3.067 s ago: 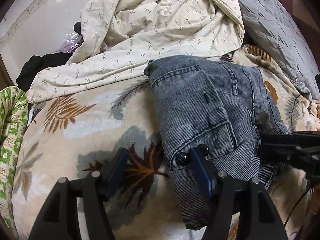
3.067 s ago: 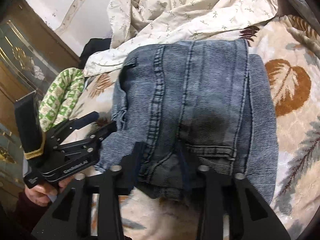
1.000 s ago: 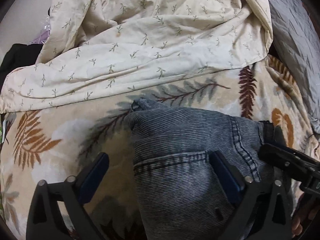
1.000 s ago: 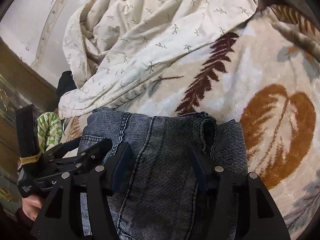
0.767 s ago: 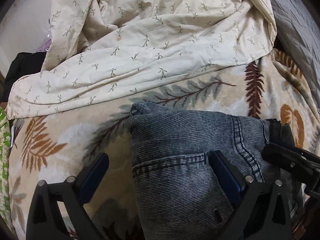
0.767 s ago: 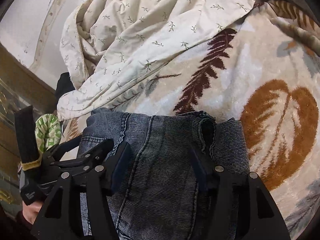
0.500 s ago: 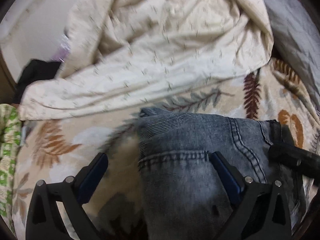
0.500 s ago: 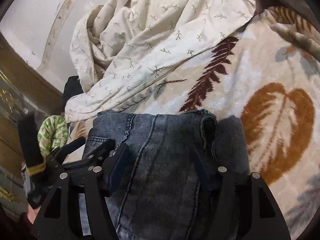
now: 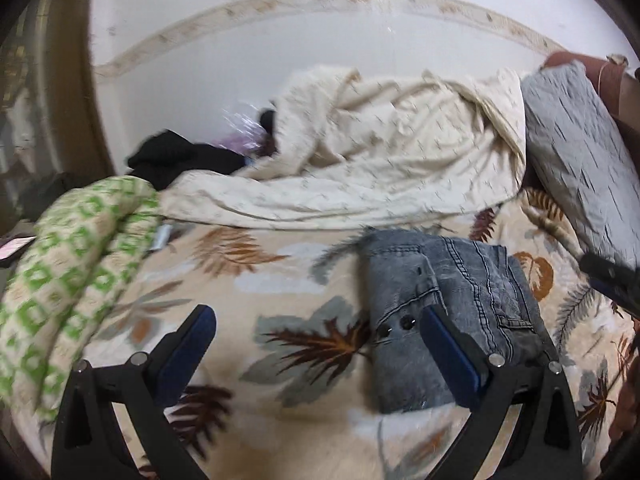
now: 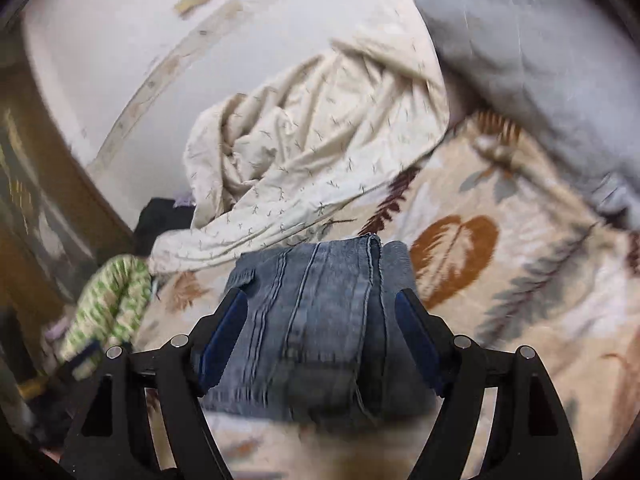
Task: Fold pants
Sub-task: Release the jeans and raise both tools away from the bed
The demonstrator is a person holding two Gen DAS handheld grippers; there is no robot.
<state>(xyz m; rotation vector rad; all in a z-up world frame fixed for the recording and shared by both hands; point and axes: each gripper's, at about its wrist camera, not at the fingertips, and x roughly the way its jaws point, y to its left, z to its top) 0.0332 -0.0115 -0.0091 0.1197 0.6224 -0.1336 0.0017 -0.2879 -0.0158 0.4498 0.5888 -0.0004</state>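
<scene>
The grey-blue jeans [image 9: 472, 280] lie folded into a compact stack on the leaf-print blanket [image 9: 280, 292]. My left gripper [image 9: 316, 336] hovers above and to the left of them, open wide, with only the blanket between its blue pads. Its right finger [image 9: 448, 344] overlaps the jeans' near edge in the picture. In the right wrist view the jeans [image 10: 312, 280] show between the fingers of my right gripper [image 10: 322, 328]. Its jaws are opening, and the pads stand clear of the denim on both sides. The right gripper's tip [image 9: 612, 280] shows at the left view's right edge.
A crumpled cream sheet [image 9: 380, 160] lies beyond the jeans, against the white wall. A grey pillow [image 9: 580, 152] is at the far right. A green-and-white patterned cloth [image 9: 76, 260] and a black garment [image 9: 180, 156] lie at the left, beside wooden furniture [image 10: 36, 220].
Both grippers have drawn back and risen from the jeans, which stay folded on the blanket. The right jaws have widened. More of the wall and bed is in view.
</scene>
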